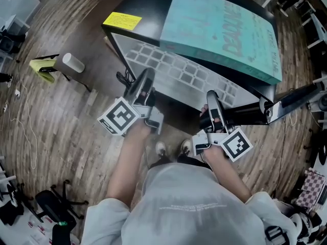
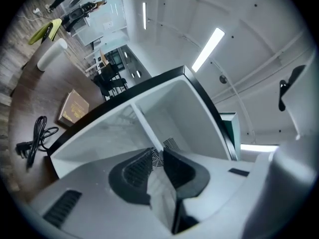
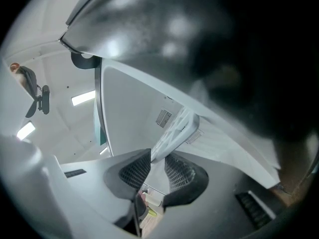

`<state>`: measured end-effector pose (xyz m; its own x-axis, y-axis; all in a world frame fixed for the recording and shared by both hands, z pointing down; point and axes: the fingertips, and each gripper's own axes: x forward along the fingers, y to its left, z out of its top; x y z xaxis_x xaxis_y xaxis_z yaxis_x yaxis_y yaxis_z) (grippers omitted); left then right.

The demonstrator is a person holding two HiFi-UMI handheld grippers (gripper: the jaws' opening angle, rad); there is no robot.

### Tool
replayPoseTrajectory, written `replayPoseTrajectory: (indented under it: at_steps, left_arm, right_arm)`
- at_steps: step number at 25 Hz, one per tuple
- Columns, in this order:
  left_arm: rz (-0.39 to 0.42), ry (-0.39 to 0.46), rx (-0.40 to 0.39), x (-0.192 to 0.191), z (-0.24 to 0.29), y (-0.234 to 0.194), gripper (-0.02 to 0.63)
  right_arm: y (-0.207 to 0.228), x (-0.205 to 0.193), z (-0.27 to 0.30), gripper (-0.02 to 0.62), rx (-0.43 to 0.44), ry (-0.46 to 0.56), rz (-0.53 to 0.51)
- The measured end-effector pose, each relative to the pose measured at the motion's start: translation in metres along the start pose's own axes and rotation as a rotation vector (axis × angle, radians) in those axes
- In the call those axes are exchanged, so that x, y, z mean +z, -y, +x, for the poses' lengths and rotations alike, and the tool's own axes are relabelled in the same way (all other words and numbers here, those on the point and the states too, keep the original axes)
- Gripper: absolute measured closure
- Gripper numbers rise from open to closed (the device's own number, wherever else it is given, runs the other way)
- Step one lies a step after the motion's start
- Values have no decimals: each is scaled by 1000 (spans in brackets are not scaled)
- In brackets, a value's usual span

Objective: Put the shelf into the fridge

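The shelf (image 1: 179, 73) is a flat white panel with a grid pattern, held level at the mouth of the small black-topped fridge (image 1: 148, 9). My left gripper (image 1: 144, 86) grips its near left edge, and my right gripper (image 1: 212, 102) grips its near right edge. In the left gripper view a thin pale sheet runs between the pads of the left gripper (image 2: 158, 156), with the white fridge cavity (image 2: 199, 113) beyond. In the right gripper view the shelf's white rim (image 3: 174, 133) sits clamped in the right gripper (image 3: 158, 158), pointing into the fridge's inside (image 3: 134, 108).
A teal box (image 1: 225, 29) and a yellow label (image 1: 121, 20) lie on the fridge top. The dark open door (image 1: 242, 112) stands just right of my right gripper. A black cable (image 2: 32, 138) and a flat box (image 2: 74, 107) lie on the wooden floor at left.
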<state>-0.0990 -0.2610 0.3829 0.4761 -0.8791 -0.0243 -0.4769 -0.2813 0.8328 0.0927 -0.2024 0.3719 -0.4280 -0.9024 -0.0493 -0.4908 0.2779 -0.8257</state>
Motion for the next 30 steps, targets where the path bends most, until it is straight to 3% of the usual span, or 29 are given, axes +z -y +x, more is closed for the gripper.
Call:
replayPoseTrajectory:
  at_steps: [3, 7, 30]
  left_arm:
    - [14, -7, -13, 0, 1, 3, 557]
    - [-32, -16, -18, -2, 1, 2, 557]
    - [-8, -28, 12, 1, 9, 3, 557]
  right_arm:
    - [1, 0, 0, 512, -1, 3, 10]
    - [2, -1, -1, 512, 2, 8, 34]
    - [6, 2, 0, 512, -26, 59, 61]
